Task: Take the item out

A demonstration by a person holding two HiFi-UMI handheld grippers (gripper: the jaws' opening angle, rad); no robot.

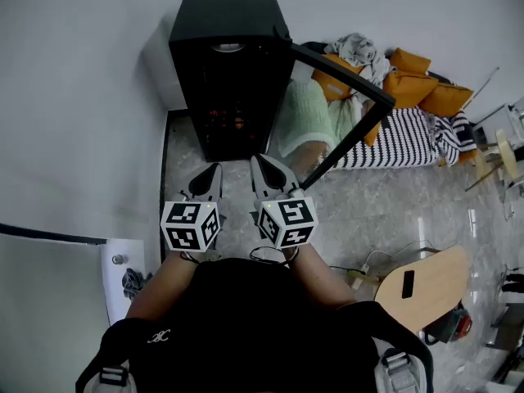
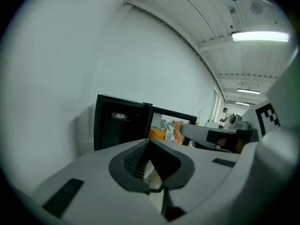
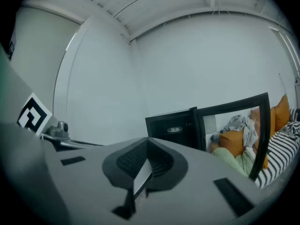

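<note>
Cabinet (image 1: 229,15) interior dark — small reddish items (image 1: 228,122) inside unidentifiable.

I hold my left gripper (image 1: 209,174) and right gripper (image 1: 266,166) side by side, jaws together, pointing at a black cabinet (image 1: 229,23) on the floor (image 1: 360,211) against the white wall. Its door (image 1: 344,80) hangs open to my right. Small red and orange things (image 1: 237,123) show dimly inside. Beyond lie orange cushions (image 1: 417,84) and a striped blanket (image 1: 409,137).

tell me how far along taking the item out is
Done: the door of the cabinet stands open. In hand: nothing; the left hand-held gripper and right hand-held gripper are shut and empty, outside it. To do: reaching in for the reddish things on its shelf.
</note>
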